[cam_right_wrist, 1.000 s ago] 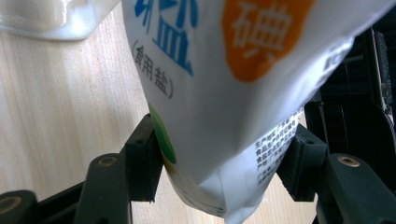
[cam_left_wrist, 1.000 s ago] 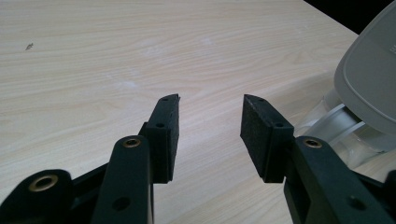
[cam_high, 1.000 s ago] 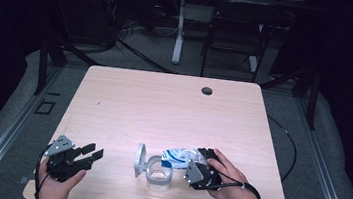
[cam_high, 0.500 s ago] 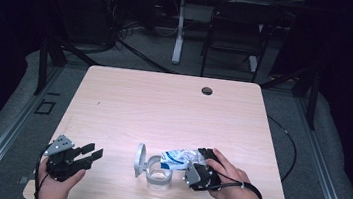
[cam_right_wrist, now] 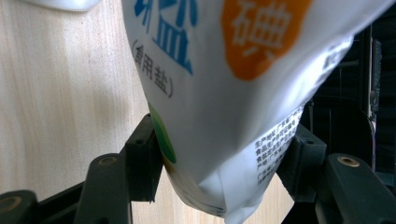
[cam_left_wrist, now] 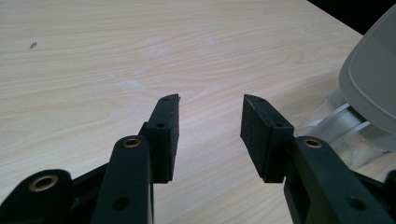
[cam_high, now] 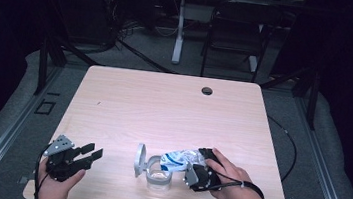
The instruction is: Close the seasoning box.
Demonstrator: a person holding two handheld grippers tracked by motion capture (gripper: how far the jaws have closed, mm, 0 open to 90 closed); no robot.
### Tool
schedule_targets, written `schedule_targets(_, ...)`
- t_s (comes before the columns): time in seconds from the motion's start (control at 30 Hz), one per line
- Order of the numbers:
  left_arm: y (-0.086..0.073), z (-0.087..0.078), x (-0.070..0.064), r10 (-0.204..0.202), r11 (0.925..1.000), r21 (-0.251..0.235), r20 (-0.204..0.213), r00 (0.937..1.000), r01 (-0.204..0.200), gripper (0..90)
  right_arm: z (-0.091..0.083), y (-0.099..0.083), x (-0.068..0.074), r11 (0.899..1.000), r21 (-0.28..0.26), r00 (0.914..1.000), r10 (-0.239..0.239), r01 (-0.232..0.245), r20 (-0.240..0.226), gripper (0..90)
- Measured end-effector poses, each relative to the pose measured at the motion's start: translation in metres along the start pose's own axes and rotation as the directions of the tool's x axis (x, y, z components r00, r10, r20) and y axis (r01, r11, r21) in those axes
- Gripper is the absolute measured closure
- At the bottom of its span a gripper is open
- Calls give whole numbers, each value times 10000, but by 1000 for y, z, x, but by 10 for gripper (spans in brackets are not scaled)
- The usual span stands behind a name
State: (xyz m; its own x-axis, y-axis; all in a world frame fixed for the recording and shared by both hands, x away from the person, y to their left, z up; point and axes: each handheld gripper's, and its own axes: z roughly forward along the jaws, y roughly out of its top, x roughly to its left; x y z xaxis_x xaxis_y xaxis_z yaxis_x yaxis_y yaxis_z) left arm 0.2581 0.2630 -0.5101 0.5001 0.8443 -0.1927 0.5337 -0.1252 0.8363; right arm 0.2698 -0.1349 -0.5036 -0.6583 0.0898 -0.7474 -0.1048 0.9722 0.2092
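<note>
**Salt bag pinched over the jar**

My right gripper (cam_high: pixel 195 174) has the white salt bag (cam_high: pixel 181 160) pinched at its bottom end, jaws pressed into both sides; the right gripper view confirms it, w/ the bag (cam_right_wrist: pixel 233 93) wedged between the pads. Bag's tipped sideways, its far end over the clear jar (cam_high: pixel 158 176) near the table's (cam_high: pixel 164 103) front edge. Jar's grey lid (cam_high: pixel 140 159) stands flipped open on its left. My left gripper (cam_high: pixel 92 153) sits well apart at front-left, jaws spread, nothing between them.
</note>
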Motion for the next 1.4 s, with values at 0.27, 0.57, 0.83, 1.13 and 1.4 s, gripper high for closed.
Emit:
schedule_targets(0.27, 0, 0, 0, 6, 10000, 0, -3, 10000, -6, 578, 0, 1, 0, 9998, 115, 9999, -138, 138, 56, 409)
schedule_targets(0.57, 0, 0, 0, 8, 10000, -10, -11, 10000, -8, 578, -1, 2, -1, 9984, 402, 9990, -407, 399, 196, 409)
schedule_targets(0.83, 0, -1, 0, -4, 10000, -39, 0, 10000, 4, 578, -1, 5, 0, 9965, 526, 9974, -669, 654, 277, 410)
schedule_targets(1.13, 1, -1, -1, 0, 10000, -80, -45, 10000, 0, 578, -3, 10, 3, 9881, 878, 9905, -1305, 1263, 436, 410)
schedule_targets(1.4, 1, -1, 0, -18, 9999, -101, -29, 10000, 18, 578, -5, 13, 2, 9790, 1149, 9829, -1754, 1682, 556, 410)
